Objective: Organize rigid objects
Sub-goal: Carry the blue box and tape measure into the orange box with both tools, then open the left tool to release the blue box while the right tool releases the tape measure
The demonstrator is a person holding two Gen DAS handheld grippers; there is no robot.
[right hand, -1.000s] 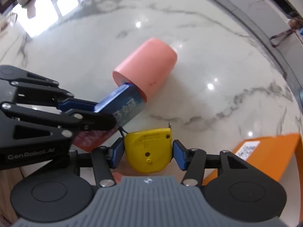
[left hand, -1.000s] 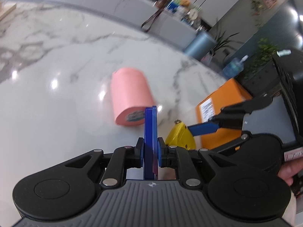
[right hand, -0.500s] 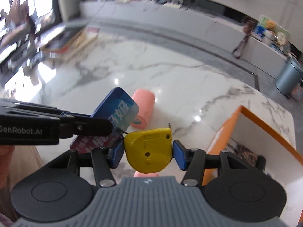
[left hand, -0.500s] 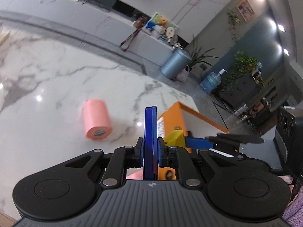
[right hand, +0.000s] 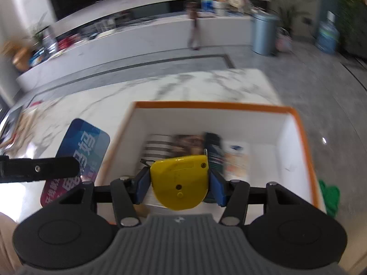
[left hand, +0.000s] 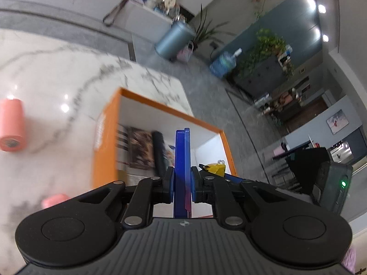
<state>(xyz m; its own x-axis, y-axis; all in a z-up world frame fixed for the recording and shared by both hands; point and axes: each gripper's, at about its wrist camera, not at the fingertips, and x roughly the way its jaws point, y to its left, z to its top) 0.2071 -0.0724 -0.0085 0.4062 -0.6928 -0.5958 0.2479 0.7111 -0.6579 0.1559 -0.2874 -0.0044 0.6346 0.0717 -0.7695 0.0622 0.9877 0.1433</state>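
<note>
Grippers above orange box (right hand: 302, 133): left gripper (left hand: 182, 180) clamps blue card (left hand: 182, 160) (edge-on; printed face only in right view), right gripper (right hand: 179, 180) clamps yellow tape measure (right hand: 180, 178); pink roll (left hand: 11, 125) only in left view.

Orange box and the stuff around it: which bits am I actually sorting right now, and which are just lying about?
In the job:
- blue card, clamped in left gripper
- yellow tape measure, clamped in right gripper
- orange box, open below both
- pink roll on the table, probably still to sort

Lying about:
- grey bin
- water jug
- plants
</note>
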